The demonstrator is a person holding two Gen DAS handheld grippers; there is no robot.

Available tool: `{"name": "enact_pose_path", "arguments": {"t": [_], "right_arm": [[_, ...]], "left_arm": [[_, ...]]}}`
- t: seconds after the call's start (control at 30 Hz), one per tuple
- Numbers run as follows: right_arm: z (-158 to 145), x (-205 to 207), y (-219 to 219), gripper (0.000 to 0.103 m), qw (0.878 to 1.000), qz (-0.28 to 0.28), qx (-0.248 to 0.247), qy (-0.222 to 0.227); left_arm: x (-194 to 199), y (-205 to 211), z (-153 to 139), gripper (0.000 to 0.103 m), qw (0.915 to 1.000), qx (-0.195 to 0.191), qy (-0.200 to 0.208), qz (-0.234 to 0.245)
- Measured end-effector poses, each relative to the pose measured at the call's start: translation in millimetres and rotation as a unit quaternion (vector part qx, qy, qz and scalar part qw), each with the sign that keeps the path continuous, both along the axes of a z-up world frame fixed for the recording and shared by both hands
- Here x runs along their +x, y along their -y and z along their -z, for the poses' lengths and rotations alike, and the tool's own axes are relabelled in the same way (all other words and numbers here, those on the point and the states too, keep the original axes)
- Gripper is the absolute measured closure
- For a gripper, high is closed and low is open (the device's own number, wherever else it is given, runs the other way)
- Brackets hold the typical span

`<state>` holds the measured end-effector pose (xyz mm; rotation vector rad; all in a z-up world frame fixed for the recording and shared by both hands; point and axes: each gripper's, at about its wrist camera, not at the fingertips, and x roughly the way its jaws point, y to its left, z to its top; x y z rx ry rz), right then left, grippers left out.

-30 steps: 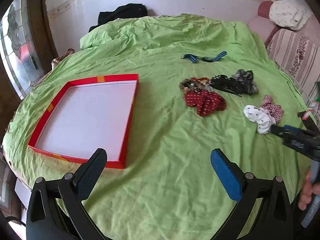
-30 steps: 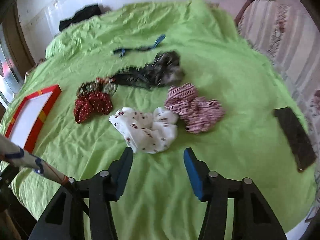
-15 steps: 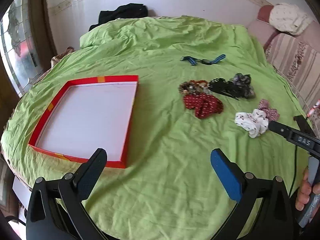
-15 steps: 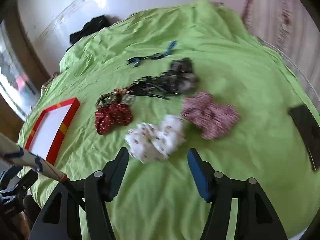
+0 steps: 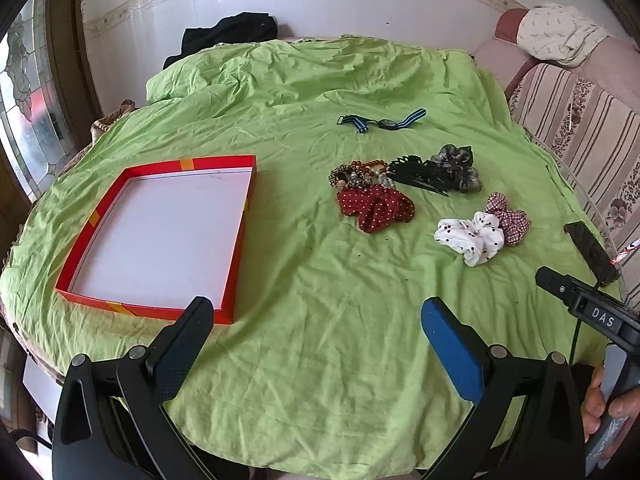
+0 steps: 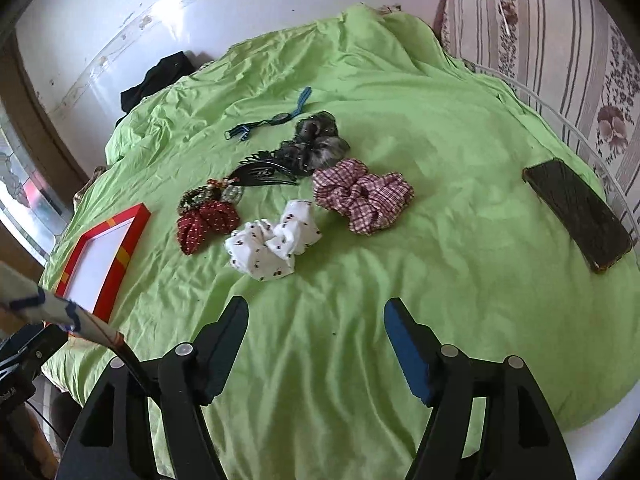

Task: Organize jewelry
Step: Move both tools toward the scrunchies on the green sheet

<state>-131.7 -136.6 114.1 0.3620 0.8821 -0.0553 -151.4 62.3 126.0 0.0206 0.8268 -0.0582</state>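
A red-rimmed white tray (image 5: 238, 236) lies on the green cloth at left, its corner (image 6: 138, 216) showing in the right wrist view. To its right lie a white dotted scrunchie (image 5: 472, 238) (image 6: 276, 244), a plaid one (image 5: 508, 218) (image 6: 362, 196), a red dotted one (image 5: 374, 208) (image 6: 206, 222), a grey one (image 6: 316, 144), a black hair comb (image 6: 262, 172), beads (image 5: 360, 172) and a striped-strap watch (image 5: 382, 122) (image 6: 272, 120). My left gripper (image 5: 316, 330) stands open, empty, near the front edge. My right gripper (image 6: 316, 330), its jaws opening, is empty just short of the white scrunchie.
A dark phone (image 6: 578, 214) (image 5: 590, 250) lies at the cloth's right edge. A striped sofa (image 6: 560, 32) stands beyond it. Black clothing (image 5: 228, 34) lies at the back by the white wall. The cloth falls away at the front edge.
The right gripper's jaws have spread wider and it has drawn back from the white scrunchie, rolling a little. The left gripper has risen slightly; its jaws are unchanged.
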Motion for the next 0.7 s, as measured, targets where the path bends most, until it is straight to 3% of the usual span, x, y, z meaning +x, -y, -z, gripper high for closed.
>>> {"name": "enact_pose_path", "arguments": {"t": [0.3, 0.63, 0.7], "right_arm": [[1, 1, -13, 0.026, 0.999, -0.005, -0.032, 0.005], [11, 6, -10, 0.026, 0.999, -0.001, -0.033, -0.001], [13, 8, -8, 0.026, 1.000, -0.001, -0.031, -0.002]], "left_arm": [[6, 6, 5, 0.000, 0.9999, 0.001, -0.012, 0.009], [16, 12, 17, 0.000, 0.9994, 0.014, -0.026, 0.019], [21, 12, 17, 0.004, 0.9992, 0.012, -0.030, 0.025]]}}
